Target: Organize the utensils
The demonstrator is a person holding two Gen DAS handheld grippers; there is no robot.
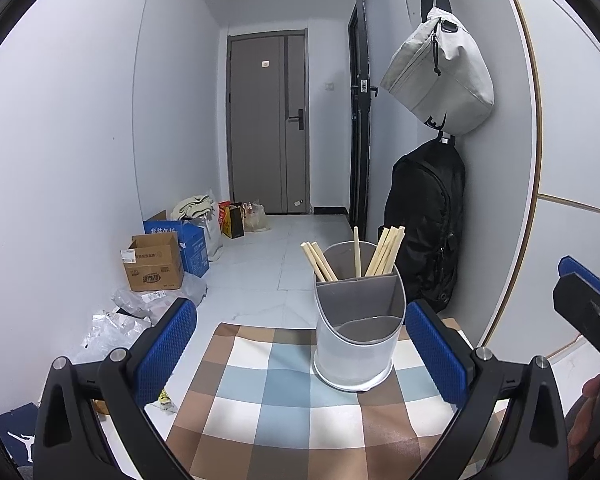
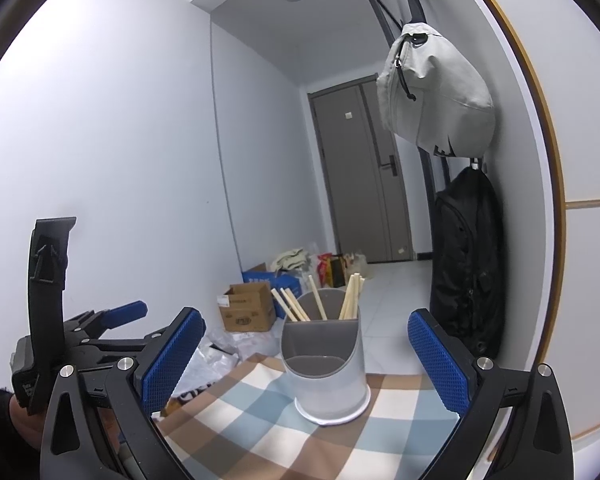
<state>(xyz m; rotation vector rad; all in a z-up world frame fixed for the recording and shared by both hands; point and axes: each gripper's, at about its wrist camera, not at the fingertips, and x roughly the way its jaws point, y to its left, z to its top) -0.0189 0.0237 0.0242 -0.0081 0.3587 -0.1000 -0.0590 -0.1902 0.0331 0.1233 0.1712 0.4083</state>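
Checked tablecloth [image 1: 260,420]; both grippers' fingers [image 1: 436,356] wide, seemingly empty.

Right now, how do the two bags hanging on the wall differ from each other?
The grey bag hangs high; the black backpack hangs below it, reaching down behind the chopstick holder. The grey bag is light-coloured and wider than tall; the black backpack is dark, tall and narrow. The grey bag slants sideways, while the backpack hangs straight. Both hang against the same wall on the right.
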